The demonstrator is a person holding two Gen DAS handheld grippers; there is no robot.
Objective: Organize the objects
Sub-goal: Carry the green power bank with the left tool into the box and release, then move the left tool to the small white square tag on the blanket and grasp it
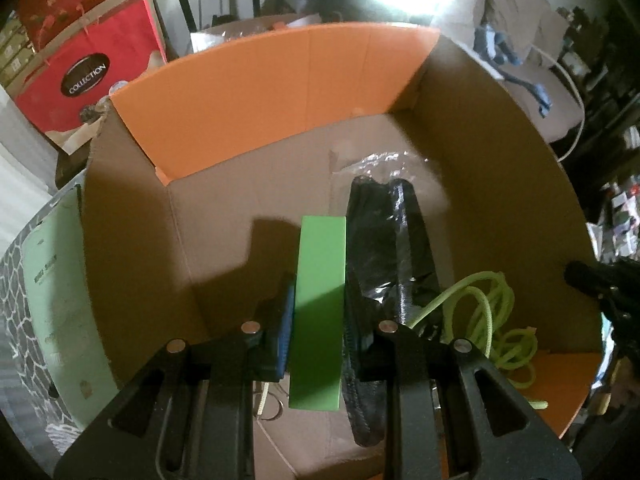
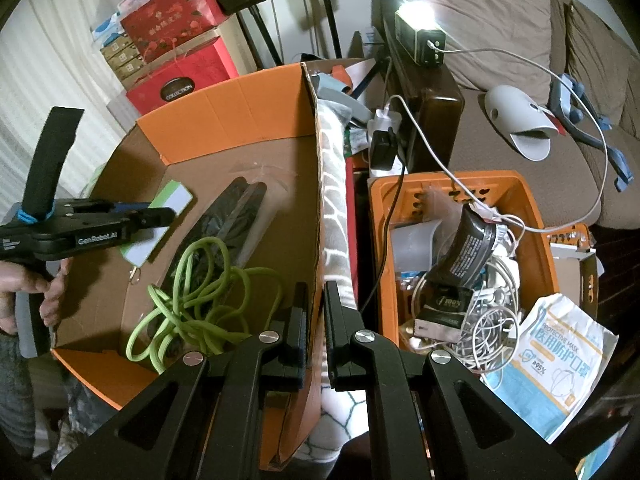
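**Green card lowered into the orange-flapped box**

The left gripper (image 1: pixel 318 316) pinched a green card (image 1: pixel 320 312) edge-on above the cardboard box (image 2: pixel 224 128) floor, beside a black bagged item (image 1: pixel 384 248) and a lime cord (image 2: pixel 196 300). The right gripper (image 2: pixel 316 320) clamped narrowly on the box's wall. An orange crate (image 2: pixel 536 208) of cables stood beside a brown sofa (image 2: pixel 500 12).

My left gripper (image 2: pixel 160 216) is matte black plastic lettered "GenRobot.AI" in white, with a blue band at nine o'clock around its upright black strap. My right gripper (image 2: pixel 316 320) shows black ribbed fingers (image 2: pixel 298 320) and round silver screws.
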